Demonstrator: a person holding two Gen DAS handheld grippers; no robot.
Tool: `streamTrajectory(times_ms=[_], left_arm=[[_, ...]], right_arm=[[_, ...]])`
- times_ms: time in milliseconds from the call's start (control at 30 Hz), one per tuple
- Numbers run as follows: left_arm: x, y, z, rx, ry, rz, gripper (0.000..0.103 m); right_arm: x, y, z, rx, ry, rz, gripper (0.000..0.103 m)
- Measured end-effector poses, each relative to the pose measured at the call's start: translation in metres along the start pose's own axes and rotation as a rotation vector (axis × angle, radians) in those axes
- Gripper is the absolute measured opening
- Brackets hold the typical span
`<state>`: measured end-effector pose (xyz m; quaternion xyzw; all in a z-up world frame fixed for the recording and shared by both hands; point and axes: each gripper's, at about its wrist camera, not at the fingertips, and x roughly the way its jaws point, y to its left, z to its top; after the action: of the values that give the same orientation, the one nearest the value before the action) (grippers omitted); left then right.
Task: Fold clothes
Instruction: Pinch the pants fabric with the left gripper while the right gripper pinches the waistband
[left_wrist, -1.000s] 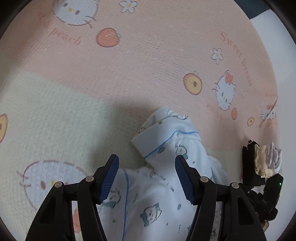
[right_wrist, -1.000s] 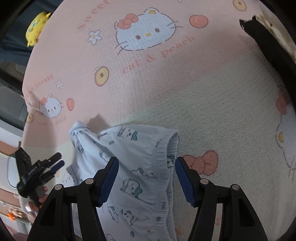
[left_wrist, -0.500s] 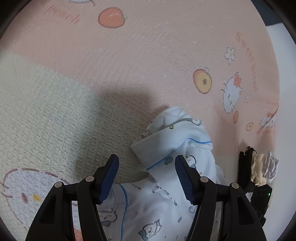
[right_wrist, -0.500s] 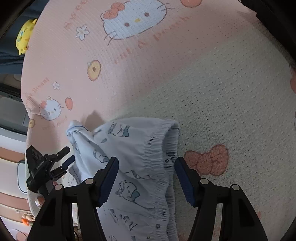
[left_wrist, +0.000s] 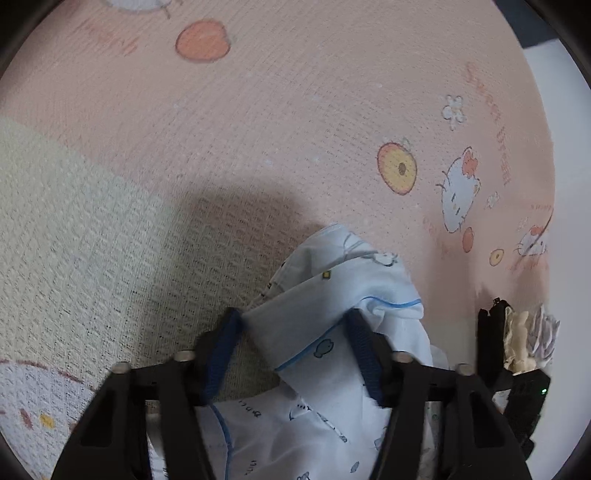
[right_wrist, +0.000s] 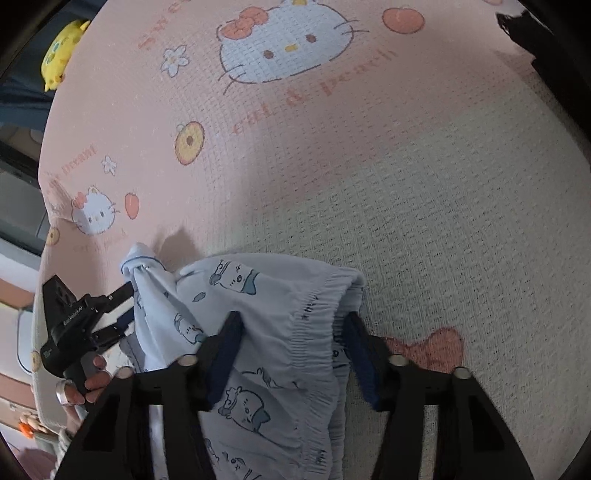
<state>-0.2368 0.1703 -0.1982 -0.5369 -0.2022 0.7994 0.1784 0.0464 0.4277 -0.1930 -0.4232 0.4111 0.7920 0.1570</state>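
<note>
Pajamas (left_wrist: 332, 314) between both closing tongs

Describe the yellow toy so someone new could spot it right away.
Start from the pink blanket with its big cat face print, as the right wrist view shows it. Past the blanket's far left edge sits the toy, the only bright yellow thing off the blanket.

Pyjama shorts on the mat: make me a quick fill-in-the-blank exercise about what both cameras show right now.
1. The pale blue shorts lie on a mat printed with cartoon ____.
2. The fabric between the right gripper's closing jaws is the gathered, elastic ____.
3. At the far left edge of the right wrist view sits a ____ plush toy.

Missing words: cats; waistband; yellow
</note>
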Motion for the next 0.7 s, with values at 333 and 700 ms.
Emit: streamTrajectory(times_ms=[333, 700], left_arm=[[-0.023, -0.018, -0.004, 0.106, -0.102, 0.107, 0.006], [-0.057, -0.013, -0.015, 0.128, -0.139, 0.134, 0.006]], right_arm=[[-0.013, 0.049, -0.015, -0.279, -0.103, -0.170, 0.013], [-0.050, 0.054, -0.018, -0.263, -0.167, -0.089, 0.012]])
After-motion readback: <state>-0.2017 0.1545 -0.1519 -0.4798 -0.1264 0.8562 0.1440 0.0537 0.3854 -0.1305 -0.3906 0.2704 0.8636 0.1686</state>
